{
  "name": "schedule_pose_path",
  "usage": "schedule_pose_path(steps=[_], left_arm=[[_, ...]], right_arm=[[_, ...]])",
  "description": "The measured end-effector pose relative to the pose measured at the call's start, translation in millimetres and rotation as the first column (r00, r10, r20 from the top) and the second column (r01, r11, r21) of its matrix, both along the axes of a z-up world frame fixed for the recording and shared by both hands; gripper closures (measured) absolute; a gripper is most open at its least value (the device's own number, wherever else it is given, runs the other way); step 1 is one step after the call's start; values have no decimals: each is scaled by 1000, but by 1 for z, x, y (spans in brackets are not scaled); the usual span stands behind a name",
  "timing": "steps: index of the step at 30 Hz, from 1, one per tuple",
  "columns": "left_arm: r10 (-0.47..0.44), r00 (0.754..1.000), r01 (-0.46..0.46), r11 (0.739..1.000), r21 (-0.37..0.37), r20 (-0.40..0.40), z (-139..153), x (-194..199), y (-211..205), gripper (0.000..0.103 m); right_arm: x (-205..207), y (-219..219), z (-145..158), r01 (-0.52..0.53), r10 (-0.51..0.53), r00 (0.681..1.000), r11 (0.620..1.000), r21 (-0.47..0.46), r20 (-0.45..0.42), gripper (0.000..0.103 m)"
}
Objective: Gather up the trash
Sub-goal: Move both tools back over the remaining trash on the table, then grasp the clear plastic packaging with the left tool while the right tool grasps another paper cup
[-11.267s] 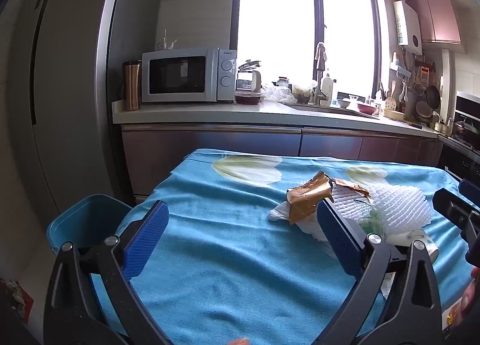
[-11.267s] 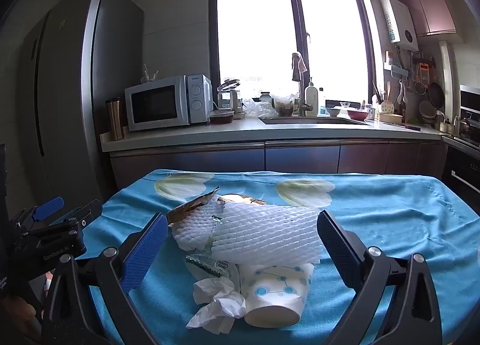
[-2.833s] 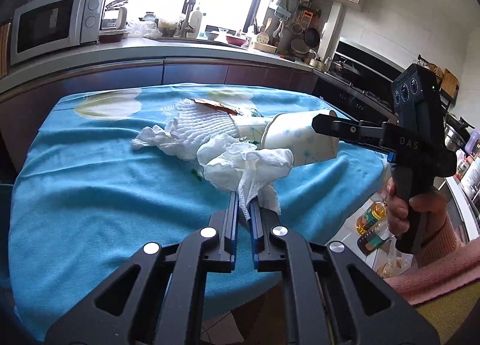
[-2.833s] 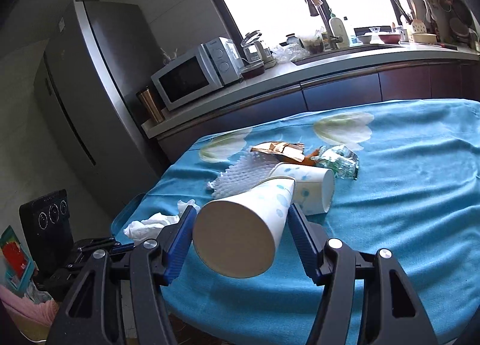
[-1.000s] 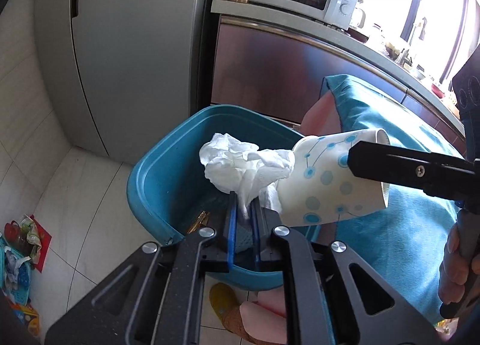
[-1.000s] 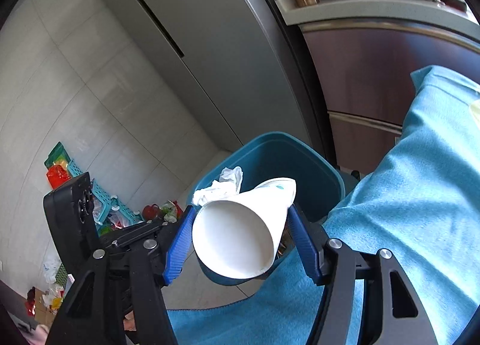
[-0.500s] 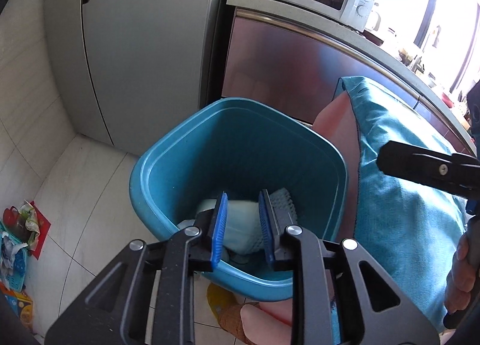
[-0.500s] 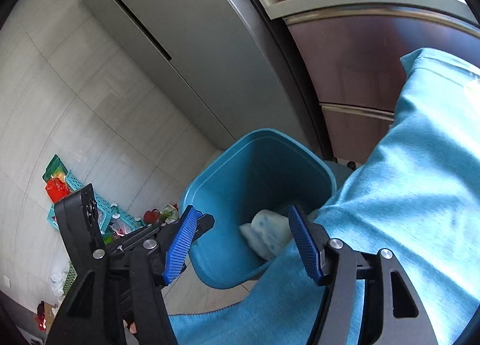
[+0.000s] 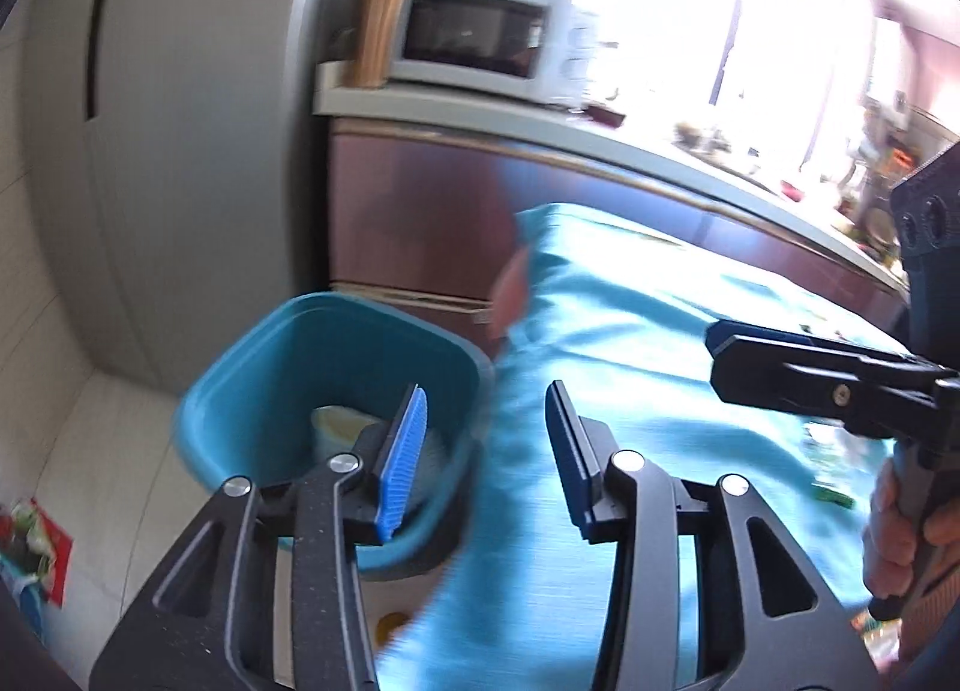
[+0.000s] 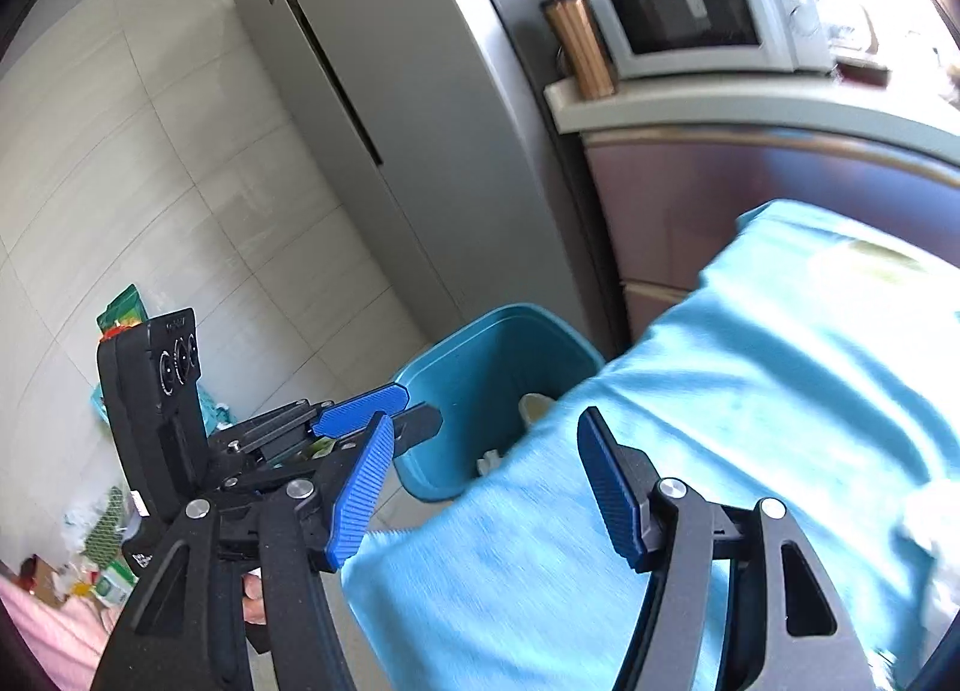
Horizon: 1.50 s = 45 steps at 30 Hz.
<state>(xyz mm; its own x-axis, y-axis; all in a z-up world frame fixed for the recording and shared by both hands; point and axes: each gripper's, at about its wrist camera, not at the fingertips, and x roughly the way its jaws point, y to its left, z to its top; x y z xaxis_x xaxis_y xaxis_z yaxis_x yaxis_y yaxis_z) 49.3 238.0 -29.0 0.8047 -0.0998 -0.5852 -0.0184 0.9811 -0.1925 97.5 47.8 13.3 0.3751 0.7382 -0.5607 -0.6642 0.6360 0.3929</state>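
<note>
A teal trash bin [image 9: 282,355] stands on the floor at the corner of the table; it also shows in the right wrist view [image 10: 480,355]. A paper cup [image 9: 339,427] and white tissue [image 10: 489,460] lie inside it. My left gripper [image 9: 486,451] is open and empty, over the bin's right rim and the table edge. My right gripper [image 10: 480,487] is open and empty, above the table corner beside the bin. Some small trash [image 9: 831,454] lies on the cloth at the right, blurred.
The table wears a turquoise cloth [image 9: 630,343]. A grey fridge [image 10: 372,90] stands behind the bin, beside a counter with a microwave [image 9: 474,39]. Bags and clutter [image 10: 102,541] lie on the tiled floor at the left.
Both grippers let go: the tissue and the paper cup dropped into the bin. Both jaws have opened wider and both grippers have swung up and right, toward the table.
</note>
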Motion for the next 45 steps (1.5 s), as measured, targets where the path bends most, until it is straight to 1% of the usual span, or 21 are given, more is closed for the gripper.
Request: schedule_pose_path(steps=[4, 8, 13, 18, 22, 27, 31, 35, 37, 40, 42, 45], left_arm=[[-106, 994, 107, 994, -17, 9, 6, -6, -38, 59], [-208, 978, 208, 978, -12, 9, 8, -10, -80, 57], [-308, 951, 308, 951, -27, -4, 4, -14, -126, 56], [-380, 925, 379, 925, -34, -18, 0, -17, -161, 54], [-415, 909, 414, 909, -47, -28, -4, -14, -180, 51], [-447, 893, 444, 894, -55, -56, -11, -8, -197, 45], [-464, 882, 461, 886, -57, -86, -18, -5, -208, 45], [-472, 874, 467, 881, -69, -111, -23, 0, -214, 45], [-475, 871, 470, 880, -73, -124, -26, 2, -218, 45], [-473, 868, 467, 881, -77, -149, -30, 5, -222, 48], [-471, 867, 463, 882, -84, -164, -34, 7, -224, 50], [-464, 870, 456, 886, -86, -167, -36, 8, -227, 51]], right_arm=[[-16, -34, 10, 54, -53, 997, 999, -6, 56, 41], [-28, -71, 13, 124, -123, 989, 992, -11, 80, 41], [-41, -118, 10, 229, -227, 970, 973, -15, 84, 41], [-49, -164, 2, 340, -338, 939, 940, -19, 70, 41], [-60, -200, -5, 416, -414, 908, 909, -23, 66, 41], [-63, -229, -13, 496, -493, 867, 868, -35, 70, 41], [-69, -257, -15, 570, -566, 820, 821, -31, 83, 41], [-67, -283, -22, 638, -635, 769, 770, -31, 70, 41], [-62, -290, -27, 660, -658, 751, 751, -33, 54, 41], [-56, -296, -37, 673, -672, 740, 738, -48, 35, 42], [-52, -297, -43, 669, -669, 743, 741, -47, 18, 43], [-45, -298, -49, 667, -668, 744, 744, -43, -7, 47]])
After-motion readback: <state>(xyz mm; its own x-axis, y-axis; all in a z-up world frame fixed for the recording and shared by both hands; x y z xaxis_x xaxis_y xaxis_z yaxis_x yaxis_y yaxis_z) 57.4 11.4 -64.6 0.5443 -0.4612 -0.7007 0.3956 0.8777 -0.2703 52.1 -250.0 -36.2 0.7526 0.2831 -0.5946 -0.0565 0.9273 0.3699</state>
